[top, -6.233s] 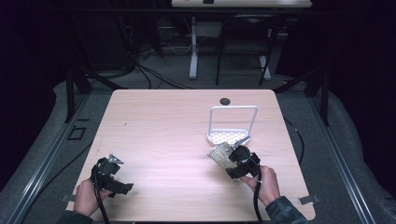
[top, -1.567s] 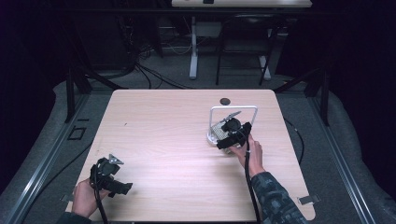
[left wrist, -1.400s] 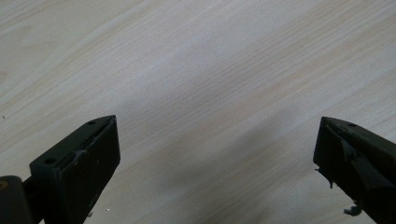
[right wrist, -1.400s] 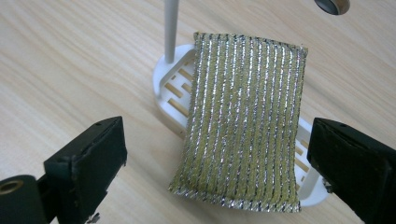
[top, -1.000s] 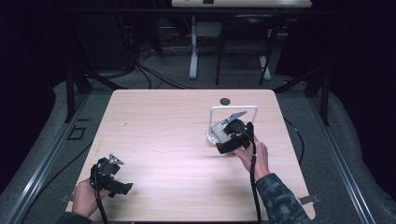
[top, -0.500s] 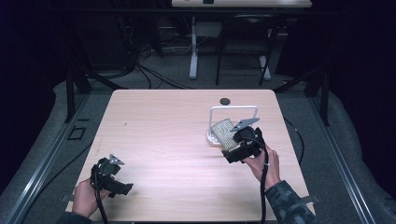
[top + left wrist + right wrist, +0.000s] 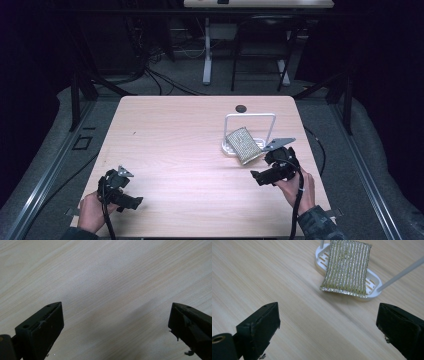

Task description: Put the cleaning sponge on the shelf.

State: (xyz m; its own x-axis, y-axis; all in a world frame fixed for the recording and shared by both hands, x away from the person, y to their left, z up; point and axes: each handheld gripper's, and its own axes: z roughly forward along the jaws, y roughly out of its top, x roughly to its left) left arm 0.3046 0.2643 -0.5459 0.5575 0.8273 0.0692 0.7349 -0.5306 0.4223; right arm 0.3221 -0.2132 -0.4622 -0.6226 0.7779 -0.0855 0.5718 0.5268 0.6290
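The right gripper (image 7: 256, 177) has drawn back from the sponge (image 7: 243, 145), jaws wide, empty; left gripper (image 7: 137, 201) likewise agape.

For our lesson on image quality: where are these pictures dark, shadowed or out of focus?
High view: the table is lit and the room behind is nearly black. Left gripper view: a soft grey shadow crosses the wood, and the fingers look blurred. Right gripper view: the sponge is sharp, with a faint shadow beneath it.

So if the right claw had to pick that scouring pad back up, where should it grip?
Probably the near short edge of the scouring pad, which overhangs the white holder toward the open right claw. Come in low from the claw's side, one jaw above and one below the flat, tilted pad, clear of the holder's wire posts.
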